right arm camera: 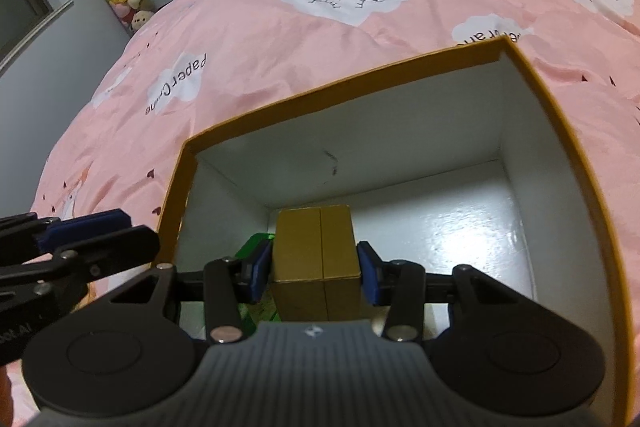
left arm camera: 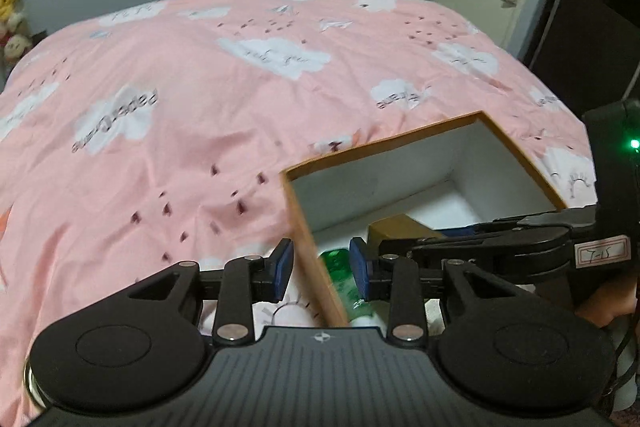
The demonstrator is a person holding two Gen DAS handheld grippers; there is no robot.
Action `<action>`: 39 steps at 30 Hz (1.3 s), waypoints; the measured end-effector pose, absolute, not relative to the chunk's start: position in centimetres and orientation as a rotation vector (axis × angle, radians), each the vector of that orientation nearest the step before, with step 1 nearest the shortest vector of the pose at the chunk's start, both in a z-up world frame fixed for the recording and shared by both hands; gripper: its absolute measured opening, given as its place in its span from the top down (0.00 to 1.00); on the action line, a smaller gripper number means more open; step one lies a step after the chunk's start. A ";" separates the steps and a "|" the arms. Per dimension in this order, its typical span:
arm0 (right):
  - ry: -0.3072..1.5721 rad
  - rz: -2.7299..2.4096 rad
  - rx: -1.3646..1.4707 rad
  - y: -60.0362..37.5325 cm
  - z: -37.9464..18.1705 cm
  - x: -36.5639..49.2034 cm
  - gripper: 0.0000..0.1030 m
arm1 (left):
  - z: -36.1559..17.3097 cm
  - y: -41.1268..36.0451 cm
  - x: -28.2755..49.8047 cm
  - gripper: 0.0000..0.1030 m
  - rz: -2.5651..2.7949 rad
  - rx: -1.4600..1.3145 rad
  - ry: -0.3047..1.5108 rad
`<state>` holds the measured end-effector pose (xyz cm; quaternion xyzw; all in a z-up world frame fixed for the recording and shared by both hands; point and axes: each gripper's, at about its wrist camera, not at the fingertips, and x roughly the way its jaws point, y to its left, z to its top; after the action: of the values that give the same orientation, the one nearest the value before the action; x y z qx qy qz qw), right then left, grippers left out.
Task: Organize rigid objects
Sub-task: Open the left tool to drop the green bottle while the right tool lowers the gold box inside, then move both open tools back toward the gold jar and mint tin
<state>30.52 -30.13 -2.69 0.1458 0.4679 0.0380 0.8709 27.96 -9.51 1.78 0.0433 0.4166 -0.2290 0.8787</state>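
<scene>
- Bedroom setting: pink cloud-print duvet (left arm camera: 200, 99) carries an open orange-edged storage box (left arm camera: 516, 151).
- Left wrist view: left gripper (left arm camera: 322, 269) straddles the box's near wall, jaws partly apart and opening, nothing gripped; green item (left arm camera: 340, 267) lies inside below. Risk: a finger snagging the wall and shifting the box.
- Right wrist view: right gripper (right arm camera: 316, 269) inside the box (right arm camera: 360, 75), pads pressed on a brown carton (right arm camera: 316, 247). Risk: carton landing on the green item (right arm camera: 256, 241) and tipping.

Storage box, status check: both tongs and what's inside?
Right tongs clamped on small cardboard box inside storage box. Left tongs empty, straddling its near wall. Green item already in. Nothing blocking.
</scene>
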 end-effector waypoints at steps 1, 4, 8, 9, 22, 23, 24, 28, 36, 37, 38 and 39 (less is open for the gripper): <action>0.978 0.079 0.299 -29.9 -2.8 30.6 0.56 | 1.7 -9.1 27.9 0.62 -0.465 0.089 0.875; 0.974 0.070 0.283 -29.4 -3.0 30.6 0.56 | 1.3 -8.5 28.0 0.62 -0.448 0.080 0.887; 0.970 0.081 0.278 -29.0 -2.9 30.3 0.54 | 1.0 -7.8 27.7 0.62 -0.442 0.061 0.897; 0.973 0.083 0.274 -28.9 -2.8 30.3 0.53 | 1.0 -7.7 27.6 0.61 -0.442 0.057 0.897; 0.955 0.064 0.370 -29.0 -2.6 30.0 0.55 | 0.6 -6.5 26.1 0.61 -0.428 0.027 0.895; 0.954 0.063 0.367 -28.9 -2.6 30.0 0.55 | 0.5 -6.4 25.9 0.61 -0.423 0.026 0.895; 0.961 0.068 0.355 -28.8 -2.6 30.0 0.55 | 0.5 -6.2 25.8 0.61 -0.420 0.027 0.895; 0.979 0.080 0.328 -28.4 -2.3 29.2 0.54 | 0.1 -5.8 25.2 0.61 -0.412 0.023 0.900; 0.950 0.065 0.288 -28.1 -1.1 27.9 0.53 | 0.0 -4.5 23.8 0.61 -0.387 -0.011 0.909; 0.945 0.068 0.283 -28.0 -0.8 27.7 0.53 | 0.0 -4.3 23.5 0.61 -0.381 -0.017 0.909; 0.939 0.071 0.277 -27.8 -0.5 27.4 0.51 | 0.1 -4.0 23.3 0.61 -0.376 -0.021 0.909; 0.930 0.075 0.268 -27.6 -0.2 27.1 0.47 | 0.1 -3.8 22.9 0.61 -0.369 -0.027 0.908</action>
<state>27.07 -27.62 -0.23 0.1289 0.4470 0.0358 0.8845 22.93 -3.80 0.14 -0.0131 0.4359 -0.1773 0.8823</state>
